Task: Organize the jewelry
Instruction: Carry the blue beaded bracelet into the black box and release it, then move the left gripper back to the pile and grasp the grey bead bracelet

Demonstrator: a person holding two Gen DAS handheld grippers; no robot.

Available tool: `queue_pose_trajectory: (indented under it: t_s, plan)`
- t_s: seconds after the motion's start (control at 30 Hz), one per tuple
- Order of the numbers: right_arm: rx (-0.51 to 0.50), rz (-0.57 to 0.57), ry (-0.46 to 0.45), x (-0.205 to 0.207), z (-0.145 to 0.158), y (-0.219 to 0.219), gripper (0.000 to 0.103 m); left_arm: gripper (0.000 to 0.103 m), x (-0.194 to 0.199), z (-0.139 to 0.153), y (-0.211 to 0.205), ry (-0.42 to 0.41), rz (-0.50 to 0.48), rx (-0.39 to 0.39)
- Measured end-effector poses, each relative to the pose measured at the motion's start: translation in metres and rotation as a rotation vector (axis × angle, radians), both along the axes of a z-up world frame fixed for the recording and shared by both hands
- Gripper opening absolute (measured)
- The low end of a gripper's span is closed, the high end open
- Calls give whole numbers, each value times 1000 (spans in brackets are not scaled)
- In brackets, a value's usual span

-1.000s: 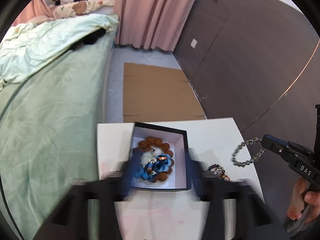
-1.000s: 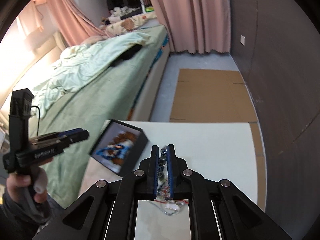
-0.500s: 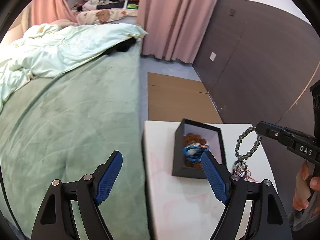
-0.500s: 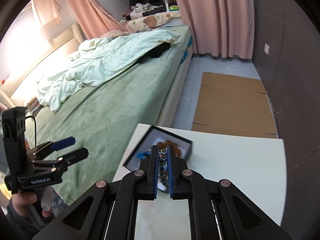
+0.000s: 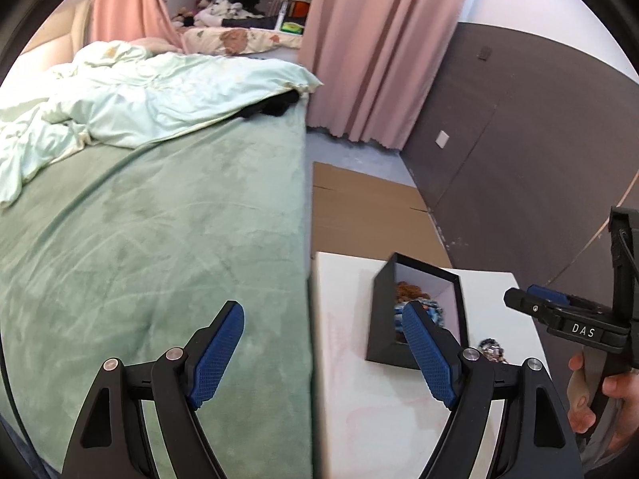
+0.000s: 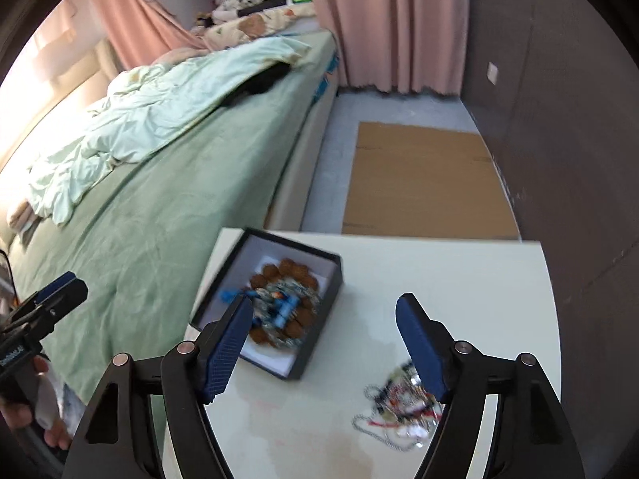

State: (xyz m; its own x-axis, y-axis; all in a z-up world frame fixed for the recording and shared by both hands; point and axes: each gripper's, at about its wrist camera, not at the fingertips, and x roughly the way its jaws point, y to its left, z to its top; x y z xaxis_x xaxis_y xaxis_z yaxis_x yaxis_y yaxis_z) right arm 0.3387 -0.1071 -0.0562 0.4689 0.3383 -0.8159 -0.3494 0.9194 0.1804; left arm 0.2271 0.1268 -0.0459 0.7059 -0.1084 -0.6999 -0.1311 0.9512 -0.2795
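The right tool [image 6: 324, 343] stands with its blue-padded fingers [image 6: 225, 345] spread wide and nothing between them, held above the white worktop [image 6: 459, 279]. Just ahead of its left finger lies the black jewelry box [image 6: 333, 279], lidless and white-lined, its long axis running away from the tool and slanting toward the far right; inside sit a ring of brown beads [image 6: 287, 269] and a tangle of blue and grey beaded bracelets [image 6: 279, 307] (motion blur hides which piece overlies which). Beside the right finger, on the bare worktop and apart from the box, lies a loose heap of chains and beads [image 6: 399, 407], red and silver. The left tool [image 5: 323, 355] is also wide open and empty, hovering over the edge between the green bed [image 5: 159, 219] and the worktop; the box shows past its right finger, one corner pointing away. In the left wrist view the right tool's side reads "DAS" [image 5: 583, 330]; the lettering on the left tool in the right wrist view is too blurred to read. Flattened cardboard [image 6: 427, 179] lies on the floor beyond the worktop.
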Motion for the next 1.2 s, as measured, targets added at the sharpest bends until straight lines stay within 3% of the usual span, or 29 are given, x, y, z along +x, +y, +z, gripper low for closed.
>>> queue_pose_trajectory:
  t_s: [0.07,0.2,0.67,0.87,1.03,1.2]
  plan:
    - [31,-23,10,-2,-1,-16,74,83,1,0,-6,-8,-18,-15]
    - [61,-44,17,-11,-2,-44,74,95,3,3,-23,-32,-53,-22]
    - [137,-159,32,-46,-18,-127,74,95,13,-10,-93,1,-186,-63]
    - [173,-206,64,-55,-32,-159,74,80,12,-17,-129,19,-281,-53]
    - [199,-249,83,-63,-45,-179,74,74,12,-19,-158,26,-356,-53]
    - [235,-280,111,-71,-60,-200,73,53,18,-23,-189,50,-442,-47]
